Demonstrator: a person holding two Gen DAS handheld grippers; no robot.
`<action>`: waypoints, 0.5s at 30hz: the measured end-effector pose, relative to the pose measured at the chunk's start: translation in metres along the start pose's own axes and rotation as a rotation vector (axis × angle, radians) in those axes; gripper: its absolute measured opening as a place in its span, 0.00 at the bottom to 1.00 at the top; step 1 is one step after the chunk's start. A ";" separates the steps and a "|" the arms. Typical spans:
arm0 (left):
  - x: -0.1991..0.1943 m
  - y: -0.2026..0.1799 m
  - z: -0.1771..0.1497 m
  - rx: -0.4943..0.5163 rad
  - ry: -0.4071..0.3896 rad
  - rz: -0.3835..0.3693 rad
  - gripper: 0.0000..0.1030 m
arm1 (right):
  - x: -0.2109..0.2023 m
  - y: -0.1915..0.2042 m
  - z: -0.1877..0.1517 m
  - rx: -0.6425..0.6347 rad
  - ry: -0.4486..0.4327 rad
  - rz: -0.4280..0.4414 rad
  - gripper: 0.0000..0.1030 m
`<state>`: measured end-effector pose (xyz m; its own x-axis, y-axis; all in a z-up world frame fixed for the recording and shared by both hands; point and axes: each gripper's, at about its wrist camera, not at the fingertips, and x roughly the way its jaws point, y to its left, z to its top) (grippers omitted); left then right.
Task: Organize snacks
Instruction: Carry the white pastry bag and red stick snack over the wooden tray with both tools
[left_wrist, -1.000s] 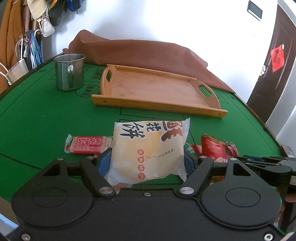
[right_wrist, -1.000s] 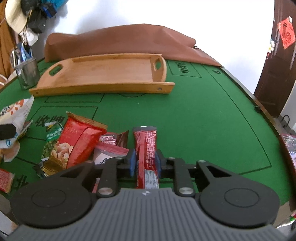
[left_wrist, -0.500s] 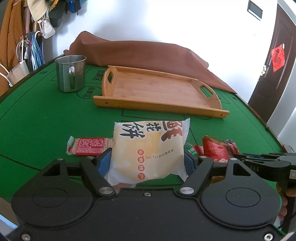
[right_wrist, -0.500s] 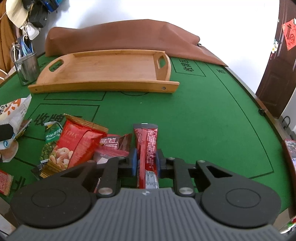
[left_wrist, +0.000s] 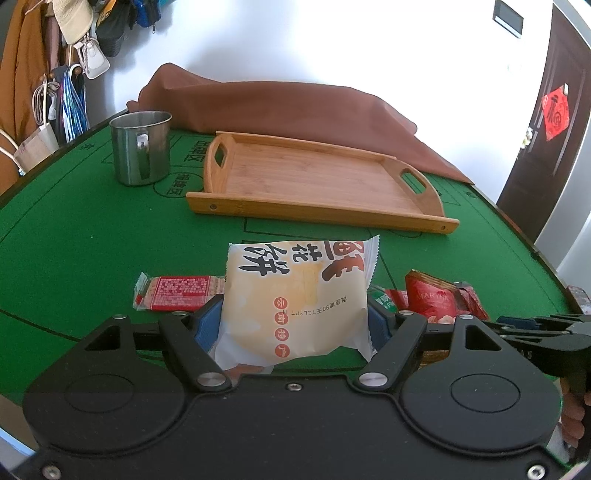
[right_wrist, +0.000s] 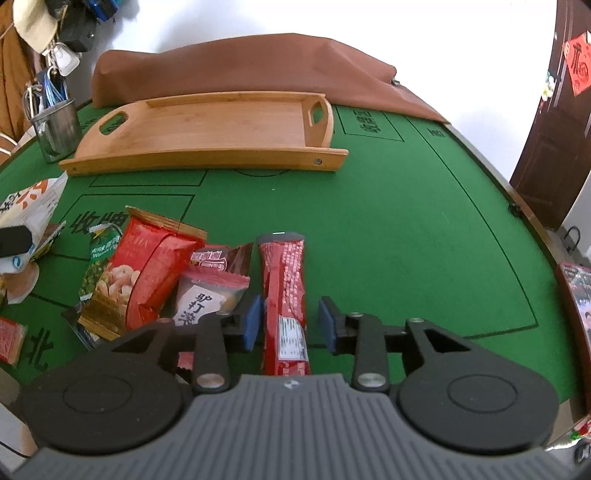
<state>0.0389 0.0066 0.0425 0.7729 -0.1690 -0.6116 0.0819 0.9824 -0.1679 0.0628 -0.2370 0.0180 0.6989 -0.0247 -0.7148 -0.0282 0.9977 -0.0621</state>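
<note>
The left gripper (left_wrist: 295, 325) has its fingers clamped on a cream pastry pack (left_wrist: 299, 299); the pack's lower end is hidden behind the gripper body. In the right view the same pack (right_wrist: 33, 201) is cut off at the left edge. The right gripper (right_wrist: 290, 323) has its fingers apart around a red stick pack (right_wrist: 286, 295) lying on the green desk (right_wrist: 406, 229), with a gap showing on the right side; on the left I cannot tell whether pad and pack touch. Only the right view shows the snack pile fully: a red nut bag (right_wrist: 147, 269) lies over a green pack (right_wrist: 101, 266), with a clear pouch (right_wrist: 207, 295) beside them. The left view shows just the bag's top (left_wrist: 432, 295), plus a red wafer pack (left_wrist: 177, 293). A wooden tray (left_wrist: 317, 177) and a steel mug (left_wrist: 142, 147) stand farther back. Behind them lies a brown cloth (right_wrist: 240, 66), with a dark door (right_wrist: 554, 129) to the right.
</note>
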 end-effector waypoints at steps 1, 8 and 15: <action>0.000 0.000 0.000 0.001 0.000 0.001 0.73 | 0.000 0.002 0.000 -0.011 -0.007 -0.005 0.52; 0.001 -0.001 0.000 -0.001 0.002 0.000 0.73 | 0.003 0.003 0.005 -0.008 0.001 0.023 0.31; 0.000 0.000 0.001 -0.002 -0.003 0.008 0.73 | 0.003 -0.001 0.015 0.019 0.043 0.078 0.20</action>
<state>0.0395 0.0070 0.0436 0.7754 -0.1607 -0.6107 0.0745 0.9836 -0.1641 0.0760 -0.2368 0.0265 0.6639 0.0510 -0.7461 -0.0675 0.9977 0.0081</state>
